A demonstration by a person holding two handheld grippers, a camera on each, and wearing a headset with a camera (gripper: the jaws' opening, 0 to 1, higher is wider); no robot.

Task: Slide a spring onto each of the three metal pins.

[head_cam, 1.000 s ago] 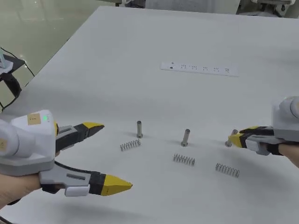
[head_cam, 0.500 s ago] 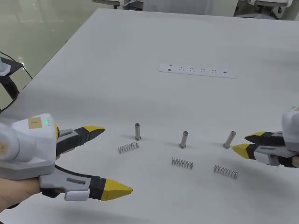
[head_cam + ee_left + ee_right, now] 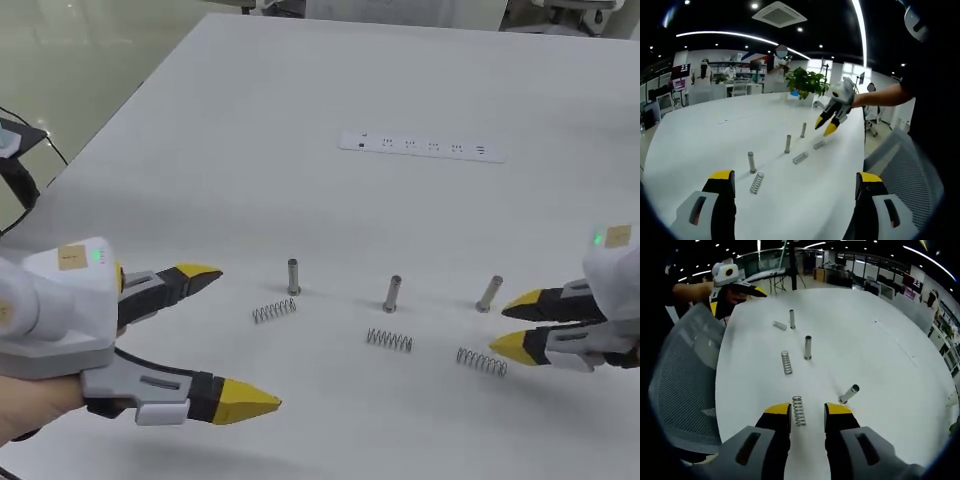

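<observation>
Three metal pins stand in a row on the white table: left pin [image 3: 293, 276], middle pin [image 3: 393, 293], and right pin [image 3: 489, 293], which leans over [image 3: 849, 394]. A spring lies in front of each: left spring [image 3: 275, 311], middle spring [image 3: 389, 341], right spring [image 3: 481, 362]. My right gripper [image 3: 510, 325] is open just right of the leaning pin, and the right spring [image 3: 798, 410] lies on the table between its jaws [image 3: 808, 410]. My left gripper [image 3: 225, 337] is wide open at the near left, apart from everything [image 3: 795, 177].
A white power strip [image 3: 420, 147] lies flat farther back on the table. A mesh chair [image 3: 685, 370] stands by the table's near edge. The table's left edge [image 3: 120, 110] runs diagonally. Chairs, desks and a plant [image 3: 805, 80] lie beyond the far end.
My right gripper has drawn back from the right pin, dropped toward the right spring and opened wider. The right pin stays leaning. My left gripper has hardly moved.
</observation>
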